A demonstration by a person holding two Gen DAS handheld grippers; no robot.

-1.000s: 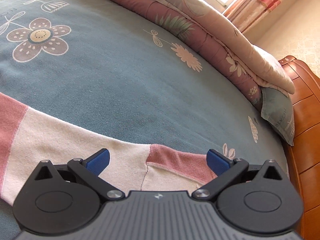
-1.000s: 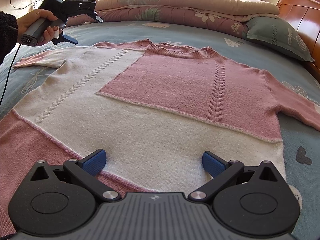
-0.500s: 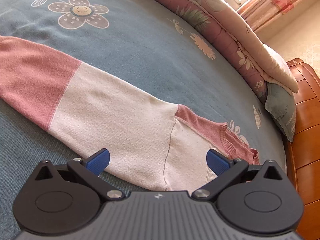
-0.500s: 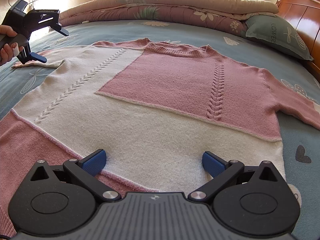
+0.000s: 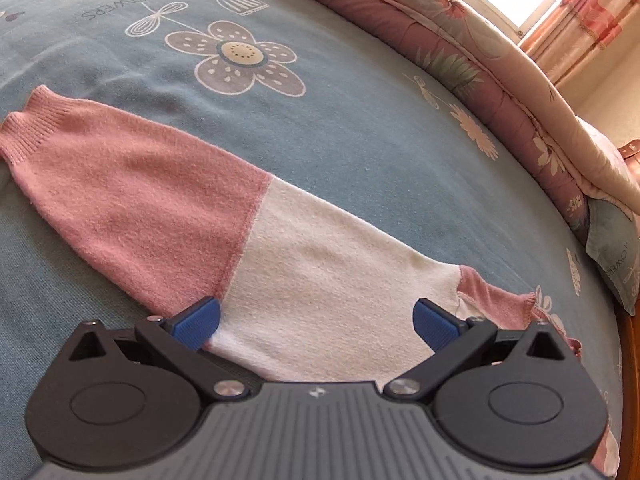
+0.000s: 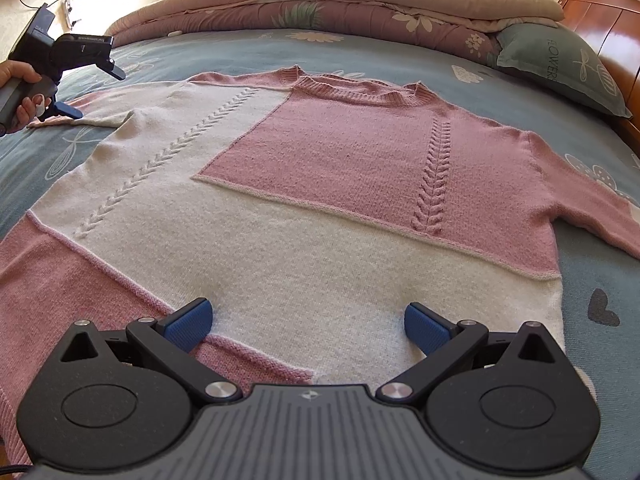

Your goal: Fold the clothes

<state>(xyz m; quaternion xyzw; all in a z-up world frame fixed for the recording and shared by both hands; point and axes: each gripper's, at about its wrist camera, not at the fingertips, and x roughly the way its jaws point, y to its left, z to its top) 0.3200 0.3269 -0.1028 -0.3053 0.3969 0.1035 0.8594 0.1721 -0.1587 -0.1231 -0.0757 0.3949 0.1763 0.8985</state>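
The sweater point(image 6: 320, 208) is lying face-up and spread flat on the blue floral bedsheet point(image 5: 360, 128), collar toward the rolled quilt point(image 6: 360, 4), hem nearest your right gripper point(image 6: 308, 322). Its left sleeve point(image 5: 224, 224) is stretching straight out over the sheet, pink cuff end far out, white part near the shoulder.

You are holding your left gripper point(image 5: 316, 318) low over the white part of that sleeve, jaws spread wide, gripping nothing. The right gripper is hovering at the hem, jaws equally wide apart, also empty.

Judged step: taking the left sleeve to fold it across the body. To do it well, you are wanting both layers of knit between the pads, pinched near the sleeve edge rather than mid-panel, then carried in low so the shoulder does not drag. The right gripper could be pinning the hem meanwhile.

Hard to make out: whether either gripper's pads are touching the fabric. The right sleeve is running out of the right-wrist view at the frame edge, cuff unseen. The hem under the right gripper's body is hidden
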